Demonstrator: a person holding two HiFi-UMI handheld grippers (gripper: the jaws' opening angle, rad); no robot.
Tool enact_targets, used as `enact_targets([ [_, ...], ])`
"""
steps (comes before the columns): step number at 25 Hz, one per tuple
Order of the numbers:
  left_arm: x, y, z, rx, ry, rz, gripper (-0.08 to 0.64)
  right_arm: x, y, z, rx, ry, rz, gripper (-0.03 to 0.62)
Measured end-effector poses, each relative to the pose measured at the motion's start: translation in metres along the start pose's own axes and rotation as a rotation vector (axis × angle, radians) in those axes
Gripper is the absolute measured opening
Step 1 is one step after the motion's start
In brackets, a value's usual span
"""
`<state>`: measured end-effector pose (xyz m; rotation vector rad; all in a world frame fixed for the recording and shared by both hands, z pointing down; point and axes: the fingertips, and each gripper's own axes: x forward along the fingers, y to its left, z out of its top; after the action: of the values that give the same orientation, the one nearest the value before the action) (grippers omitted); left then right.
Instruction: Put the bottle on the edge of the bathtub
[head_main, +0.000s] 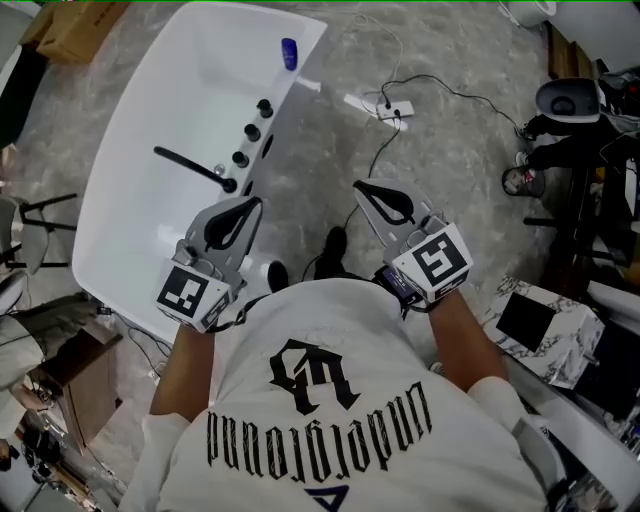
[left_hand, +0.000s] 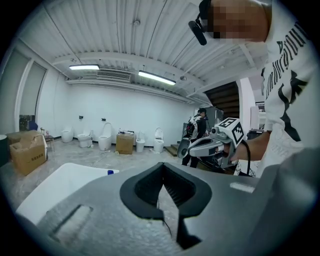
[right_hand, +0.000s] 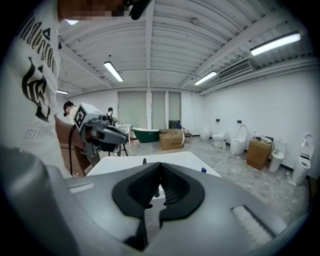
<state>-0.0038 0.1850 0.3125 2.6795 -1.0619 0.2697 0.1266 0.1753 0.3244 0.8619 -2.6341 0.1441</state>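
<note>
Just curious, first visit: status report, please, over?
Left gripper, right gripper: jaws shut, empty. Bottle at far rim of tub. Power strip on floor beside it.

Strip lights (left_hand: 156, 77) are burning along a ribbed white ceiling (right_hand: 165, 40). White walls (left_hand: 125, 110) are enclosing a grey marbled floor (head_main: 440, 150). Toilets (left_hand: 105, 141) are standing in a row against one wall (a cardboard box (left_hand: 125, 143) sitting among them). Tall glazed panels (right_hand: 150, 106) are filling the far end. A white power strip (head_main: 385, 106) is lying on the floor, cables trailing
</note>
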Motion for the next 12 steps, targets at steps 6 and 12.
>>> enact_targets([
  [6, -0.056, 0.004, -0.007, 0.006, -0.024, -0.054, 0.008, 0.008, 0.059, 0.014, -0.005, 0.002, -0.040, 0.002],
  [12, -0.110, 0.008, -0.017, 0.031, -0.031, -0.091, 0.008, 0.017, 0.116, 0.024, -0.014, -0.012, -0.077, 0.002],
])
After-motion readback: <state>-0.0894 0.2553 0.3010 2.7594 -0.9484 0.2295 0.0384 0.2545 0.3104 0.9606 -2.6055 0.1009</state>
